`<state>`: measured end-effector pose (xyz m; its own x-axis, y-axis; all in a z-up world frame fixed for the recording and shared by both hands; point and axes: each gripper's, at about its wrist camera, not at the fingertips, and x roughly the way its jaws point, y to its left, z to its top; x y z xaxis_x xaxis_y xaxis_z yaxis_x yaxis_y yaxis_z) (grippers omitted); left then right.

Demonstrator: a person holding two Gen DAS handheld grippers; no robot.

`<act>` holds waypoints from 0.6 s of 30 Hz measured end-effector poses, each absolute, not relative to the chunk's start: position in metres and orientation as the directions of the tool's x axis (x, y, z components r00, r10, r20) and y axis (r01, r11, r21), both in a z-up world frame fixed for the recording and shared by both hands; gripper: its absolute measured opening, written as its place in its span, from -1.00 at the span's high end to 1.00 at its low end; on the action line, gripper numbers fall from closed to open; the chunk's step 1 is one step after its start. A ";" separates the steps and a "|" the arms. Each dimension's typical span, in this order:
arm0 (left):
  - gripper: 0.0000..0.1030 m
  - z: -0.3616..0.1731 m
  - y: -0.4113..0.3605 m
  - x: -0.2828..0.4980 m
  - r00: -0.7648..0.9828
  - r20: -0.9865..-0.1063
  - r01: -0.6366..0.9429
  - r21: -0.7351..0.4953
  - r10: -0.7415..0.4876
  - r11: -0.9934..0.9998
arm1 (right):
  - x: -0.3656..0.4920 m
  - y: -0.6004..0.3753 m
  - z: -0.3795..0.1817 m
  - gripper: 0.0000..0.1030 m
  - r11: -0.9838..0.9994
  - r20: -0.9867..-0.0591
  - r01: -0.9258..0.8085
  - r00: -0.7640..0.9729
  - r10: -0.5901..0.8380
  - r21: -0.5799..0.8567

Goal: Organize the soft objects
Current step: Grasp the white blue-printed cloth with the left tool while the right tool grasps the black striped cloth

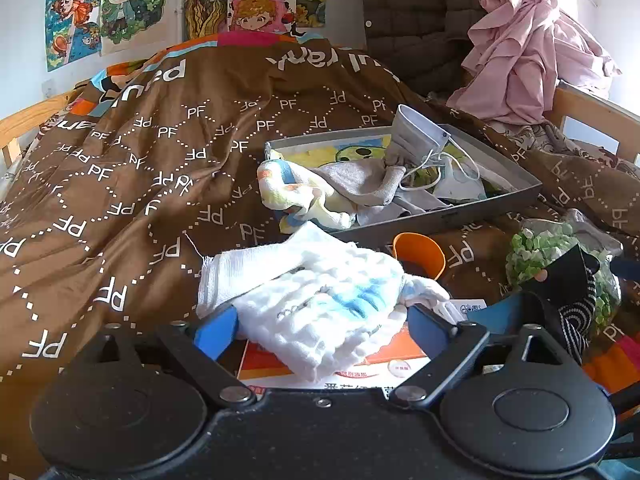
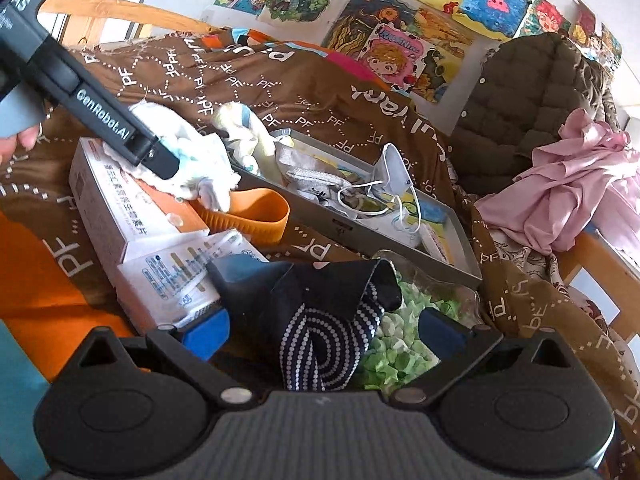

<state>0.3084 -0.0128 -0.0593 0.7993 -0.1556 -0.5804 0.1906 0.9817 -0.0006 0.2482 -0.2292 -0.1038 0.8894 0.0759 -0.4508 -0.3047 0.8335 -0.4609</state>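
Observation:
My left gripper (image 1: 322,330) stands open over an orange-and-white box (image 1: 360,364), and a white cloth with blue marks (image 1: 320,292) lies bunched between its blue pads (image 1: 216,332). From the right wrist view the same cloth (image 2: 196,168) drapes off the box toward an orange cup (image 2: 256,216). My right gripper (image 2: 324,328) is open too. A dark sock with dotted stripes (image 2: 320,320) rises between its fingers, with a gap on the right side. The grey tray (image 1: 440,216) holds a face mask (image 1: 416,132) and a grey cloth (image 1: 360,180). A yellow-blue towel (image 1: 296,192) hangs over its corner.
A brown printed quilt (image 1: 140,160) covers the bed. A clear bag of green pieces (image 2: 400,340) lies under the sock, and a second white box (image 2: 172,280) is beside it. A pink garment (image 1: 528,64) and an olive jacket (image 1: 408,12) are piled at the back right by the wooden rail (image 1: 588,112).

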 end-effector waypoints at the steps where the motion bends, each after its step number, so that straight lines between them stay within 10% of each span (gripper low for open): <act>1: -0.67 -0.059 -0.013 0.309 0.799 -0.582 0.188 -0.001 -0.154 0.982 | 0.249 -0.229 -0.105 -0.99 0.829 -0.450 -0.305 0.890 0.073 -0.469; 18: 0.47 -0.061 -0.022 0.308 0.813 -0.561 0.220 0.048 -0.156 0.974 | 0.254 -0.223 -0.120 -0.76 0.775 -0.429 -0.295 0.903 0.035 -0.559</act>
<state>0.3077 -0.0220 -0.0610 0.8127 -0.1559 -0.5614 0.2199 0.9743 0.0478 0.2538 -0.2226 -0.1199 0.9027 0.0350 -0.4288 -0.2954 0.7751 -0.5586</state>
